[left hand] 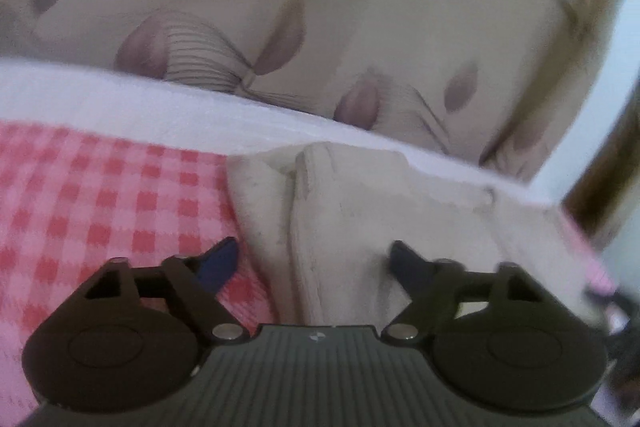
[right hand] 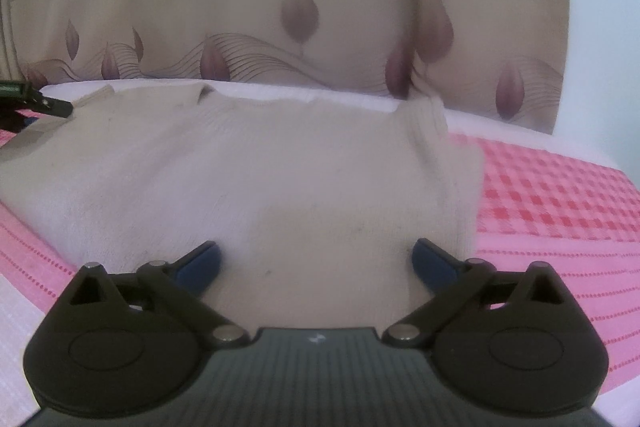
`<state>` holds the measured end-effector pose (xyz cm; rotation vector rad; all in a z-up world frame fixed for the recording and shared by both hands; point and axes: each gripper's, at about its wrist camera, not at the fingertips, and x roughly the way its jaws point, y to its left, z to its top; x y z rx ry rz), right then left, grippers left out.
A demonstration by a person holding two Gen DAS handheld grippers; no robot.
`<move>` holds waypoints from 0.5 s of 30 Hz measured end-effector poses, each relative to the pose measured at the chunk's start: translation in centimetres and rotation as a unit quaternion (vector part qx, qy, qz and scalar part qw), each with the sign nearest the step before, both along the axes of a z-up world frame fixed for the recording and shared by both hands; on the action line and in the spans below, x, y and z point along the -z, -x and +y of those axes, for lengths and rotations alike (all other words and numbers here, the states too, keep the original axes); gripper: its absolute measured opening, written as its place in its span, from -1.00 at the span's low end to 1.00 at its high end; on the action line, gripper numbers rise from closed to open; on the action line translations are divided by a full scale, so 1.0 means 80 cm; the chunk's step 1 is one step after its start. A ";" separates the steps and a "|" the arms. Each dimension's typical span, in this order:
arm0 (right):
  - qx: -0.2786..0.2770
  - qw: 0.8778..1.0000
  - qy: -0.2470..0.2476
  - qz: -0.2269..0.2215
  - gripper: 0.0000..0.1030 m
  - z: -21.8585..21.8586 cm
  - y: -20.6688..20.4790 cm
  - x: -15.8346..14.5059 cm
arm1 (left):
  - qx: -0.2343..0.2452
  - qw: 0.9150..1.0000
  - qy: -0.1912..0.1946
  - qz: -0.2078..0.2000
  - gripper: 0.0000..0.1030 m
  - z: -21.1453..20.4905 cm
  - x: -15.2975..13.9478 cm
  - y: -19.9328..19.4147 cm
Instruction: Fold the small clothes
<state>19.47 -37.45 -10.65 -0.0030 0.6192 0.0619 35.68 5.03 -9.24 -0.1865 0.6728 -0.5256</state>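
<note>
A small cream knitted garment (right hand: 260, 167) lies flat on a pink checked cloth (right hand: 552, 195). My right gripper (right hand: 316, 255) hangs low over the garment's near edge, open wide, with the knit beneath it and nothing gripped. In the left wrist view the garment's folded side (left hand: 360, 207) runs up between the fingers of my left gripper (left hand: 312, 257). This gripper is open. Its left fingertip (left hand: 222, 261) is over the pink cloth and its right one is over the cream knit. At the far left of the right wrist view a dark finger (right hand: 56, 105) of the left gripper reaches the garment's far corner.
A white strip (left hand: 120, 99) borders the pink cloth at the back. Behind it hangs a beige curtain (right hand: 300, 7) with purple leaves. A pale wall (right hand: 600, 27) stands at the right. The pink cloth spreads out on both sides of the garment.
</note>
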 end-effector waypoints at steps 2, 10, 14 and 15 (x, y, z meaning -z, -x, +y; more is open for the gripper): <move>-0.001 1.000 0.000 0.001 1.00 0.000 0.000 0.000 | 0.007 1.000 -0.019 -0.013 0.36 -0.006 0.001 0.001; 0.000 1.000 0.004 -0.001 1.00 0.002 0.000 -0.001 | 0.009 0.999 -0.028 -0.025 0.27 -0.011 0.003 0.005; 0.000 1.000 0.003 -0.001 1.00 0.002 0.000 -0.001 | 0.010 0.999 -0.035 -0.030 0.25 -0.013 0.003 0.006; 0.000 1.000 0.003 -0.001 1.00 0.002 0.000 -0.001 | 0.010 0.999 -0.036 -0.031 0.25 -0.013 0.003 0.006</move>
